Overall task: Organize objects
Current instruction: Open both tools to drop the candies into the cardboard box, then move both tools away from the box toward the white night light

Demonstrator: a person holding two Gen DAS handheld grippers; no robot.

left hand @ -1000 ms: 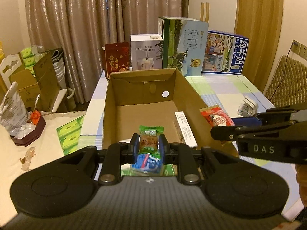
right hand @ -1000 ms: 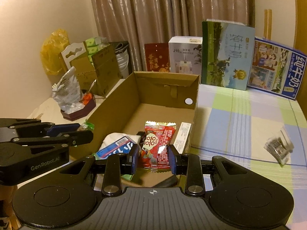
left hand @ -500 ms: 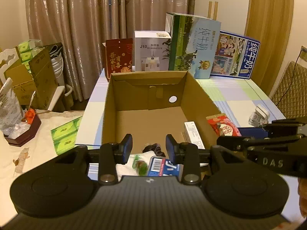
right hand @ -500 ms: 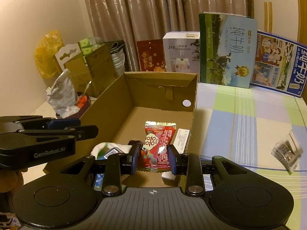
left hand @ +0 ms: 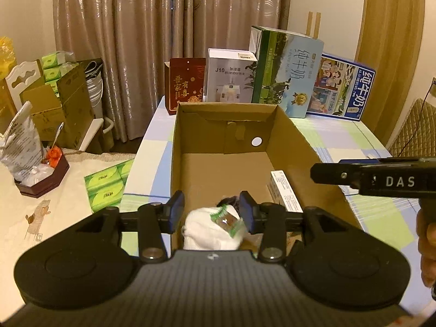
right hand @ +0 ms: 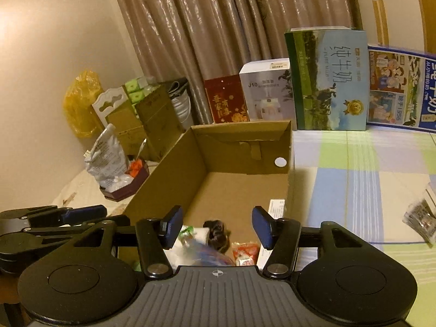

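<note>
Cardboard box (left hand: 288, 136) sitting open on a checked tabletop (right hand: 362, 163), pale blue, green and lilac squares. Snacks piled at the near end inside: green-wrapped candy (left hand: 227, 219) on a white bundle (left hand: 207, 231), red packet (right hand: 245, 253), slim white carton (left hand: 284, 193) along the right wall. Left tongs (left hand: 212, 212) opening, nothing pinched, candy lying loose below. Right tongs (right hand: 218, 227) opening too, holding nothing, red packet down in the box. Milk cartons (right hand: 329, 81), a humidifier box (left hand: 230, 76) and a dark red box (left hand: 185, 84) lined up at the far edge. Brown curtains (left hand: 163, 27) behind, more boxes (left hand: 62, 109) stacked off to the left, green tissue pack (left hand: 107, 188) on a cream cloth (left hand: 54, 218). Warm dim light all round.
</note>
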